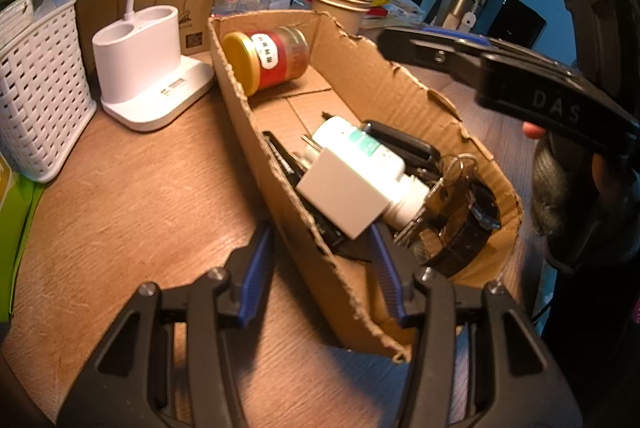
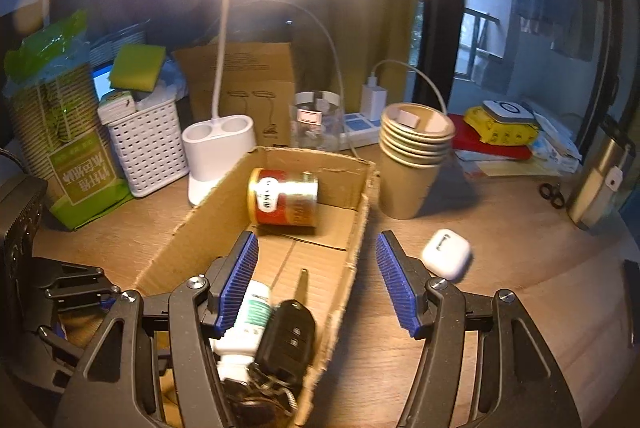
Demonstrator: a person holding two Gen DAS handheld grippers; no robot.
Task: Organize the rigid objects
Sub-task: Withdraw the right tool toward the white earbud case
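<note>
In the torn corrugated cardboard box, glass jar, smooth plastic bottle.

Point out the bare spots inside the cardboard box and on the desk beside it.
Inside the torn cardboard box, bare floor lies between the red yellow-lidded jar and the black car key. The near end is crowded with a white tube, white charger block and keys. Outside, wooden desk is bare left of the box, below the white lamp base.

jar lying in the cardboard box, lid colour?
Yellow lid on the red-labelled jar, clearest in the left wrist view.
</note>
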